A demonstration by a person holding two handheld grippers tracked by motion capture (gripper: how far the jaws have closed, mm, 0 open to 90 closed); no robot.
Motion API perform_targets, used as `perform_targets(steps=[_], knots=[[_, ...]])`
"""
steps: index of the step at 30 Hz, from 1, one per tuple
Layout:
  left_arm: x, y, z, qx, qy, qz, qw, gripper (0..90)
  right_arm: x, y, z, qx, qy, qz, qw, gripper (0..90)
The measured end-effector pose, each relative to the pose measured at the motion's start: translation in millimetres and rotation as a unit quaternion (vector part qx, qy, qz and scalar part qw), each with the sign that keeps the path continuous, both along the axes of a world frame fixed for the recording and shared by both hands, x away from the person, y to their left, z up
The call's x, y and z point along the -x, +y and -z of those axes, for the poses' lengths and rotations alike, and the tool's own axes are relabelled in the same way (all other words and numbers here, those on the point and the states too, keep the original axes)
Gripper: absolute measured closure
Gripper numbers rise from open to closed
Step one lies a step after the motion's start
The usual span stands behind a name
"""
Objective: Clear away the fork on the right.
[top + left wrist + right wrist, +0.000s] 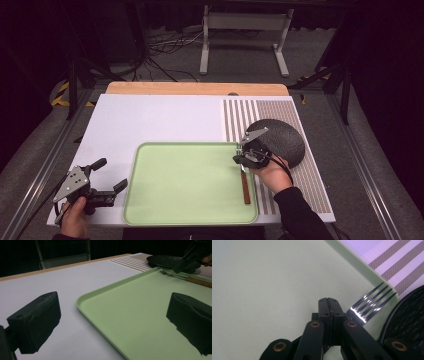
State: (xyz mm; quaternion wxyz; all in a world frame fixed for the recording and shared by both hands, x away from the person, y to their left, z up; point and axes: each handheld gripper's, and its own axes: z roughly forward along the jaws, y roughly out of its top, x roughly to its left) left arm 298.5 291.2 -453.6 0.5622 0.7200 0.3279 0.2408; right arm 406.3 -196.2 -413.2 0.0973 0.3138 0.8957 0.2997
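While the jaws are seen pressed together, empty:
right gripper (329, 301): clenched, just beside the fork's tines
left gripper (111, 176): spread wide, nothing gripped, at tray's left edge
fork (244, 183): steel tines, brown wooden handle, laid along tray's right side
tray (165, 200): pale green, fork contained
plate (287, 137): dark, beyond tray, on striped mat (305, 175)

Pale green tray (190, 185), brown-handled fork (245, 186), striped mat (250, 120)

most of the green tray (185, 185) lies bare and open to a pass; along its right edge a fork (244, 184) lies (tines toward the dark plate (282, 137) just beyond the rim), crowding that corner with the right gripper (245, 157).
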Motion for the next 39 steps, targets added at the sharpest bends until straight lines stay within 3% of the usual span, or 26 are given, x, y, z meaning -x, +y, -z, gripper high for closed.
perform_targets(steps=[5,6,11,15,23,32,39], knots=[[-0.1,-0.4,-0.1,-0.002,0.000,0.000,1.0000,0.1,7.4,-4.6,-18.6,-0.023,-0.037,-0.005,0.9990,58.4],[-0.1,-0.4,-0.1,-0.002,0.000,0.000,1.0000,0.1,7.4,-4.6,-18.6,-0.023,-0.037,-0.005,0.9990,58.4],[0.0,-0.4,-0.2,-0.002,-0.001,0.000,1.0000,0.1,15.8,-14.7,-30.4,-0.054,-0.068,-0.011,0.9961,30.8],[-0.3,-0.3,-0.1,-0.004,0.002,-0.001,1.0000,0.1,23.5,-24.4,-38.4,-0.071,-0.090,-0.009,0.9934,16.3],[0.4,-0.8,0.1,0.000,0.001,-0.005,1.0000,0.1,41.1,-46.9,-46.2,-0.114,-0.141,-0.014,0.9832,5.4],[0.6,-0.2,0.0,0.000,0.000,-0.006,1.0000,0.1,54.2,-71.1,-41.9,-0.142,-0.168,-0.004,0.9755,1.6],[0.6,-0.3,0.0,0.001,0.000,-0.007,1.0000,0.1,64.0,-90.8,-34.1,-0.172,-0.193,0.000,0.9660,0.2]])
